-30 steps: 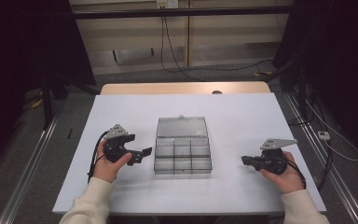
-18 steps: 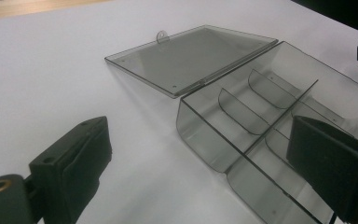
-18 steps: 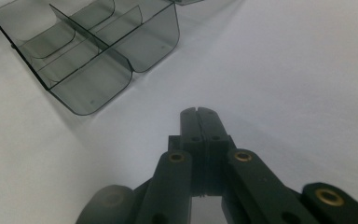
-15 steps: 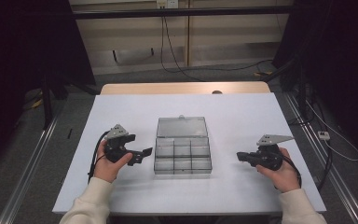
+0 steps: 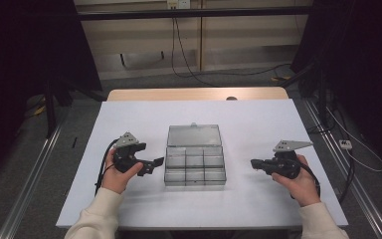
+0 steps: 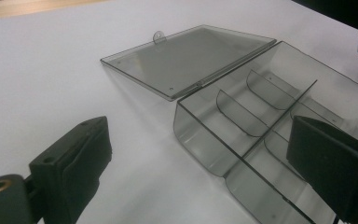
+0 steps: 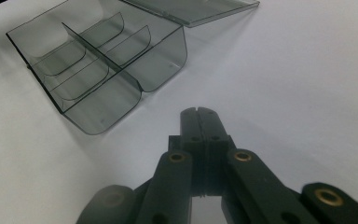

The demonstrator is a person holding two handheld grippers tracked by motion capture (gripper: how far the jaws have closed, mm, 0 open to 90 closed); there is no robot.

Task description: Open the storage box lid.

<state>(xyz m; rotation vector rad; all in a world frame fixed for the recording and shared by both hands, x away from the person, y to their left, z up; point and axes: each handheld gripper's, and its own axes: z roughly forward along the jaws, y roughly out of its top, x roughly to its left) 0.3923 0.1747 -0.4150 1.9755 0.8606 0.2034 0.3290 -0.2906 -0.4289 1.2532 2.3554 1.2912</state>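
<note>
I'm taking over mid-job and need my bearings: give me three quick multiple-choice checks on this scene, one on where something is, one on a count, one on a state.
1. Where does the organizer box lie?
A. On the table between the two claws
B. On the floor left of the table
C. In the person's right hand

2. How many compartments does the box have?
A. Two
B. Six
C. Twelve

3. How is the box lid?
A. Shut
B. Open, lying flat behind the box
C. Taken off, held in a claw

Answers:
1 A, the high view shows it on the white table between the left claw and the right claw.
2 B, two rows of three.
3 B, the left gripper view shows it folded back at the hinge.
</note>
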